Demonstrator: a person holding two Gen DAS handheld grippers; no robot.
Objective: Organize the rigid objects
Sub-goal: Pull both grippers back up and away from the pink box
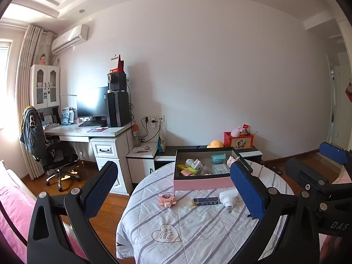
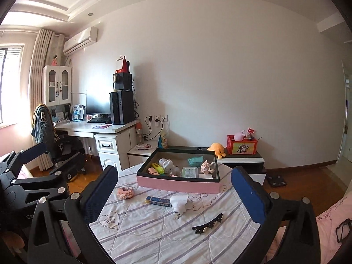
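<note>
A pink box (image 1: 203, 183) (image 2: 178, 183) with several small items inside sits at the far side of a round table (image 1: 187, 231) (image 2: 154, 226) covered in striped cloth. In front of it lie a pink block toy (image 1: 167, 199) (image 2: 125, 191), a blue and yellow bar (image 1: 205, 201) (image 2: 157, 200) and a white plug adapter (image 1: 228, 199) (image 2: 179, 203). A black hair clip (image 2: 208, 223) lies nearer, in the right wrist view. My left gripper (image 1: 173, 189) and right gripper (image 2: 173, 192) are both open and empty, held above the table's near side.
A white desk (image 1: 88, 131) with monitor and computer tower stands at the left, with an office chair (image 1: 50, 154). A low cabinet (image 1: 250, 153) behind the table carries a red toy box (image 1: 238, 139). Pink bedding (image 1: 13, 209) lies at the lower left. Wooden floor surrounds the table.
</note>
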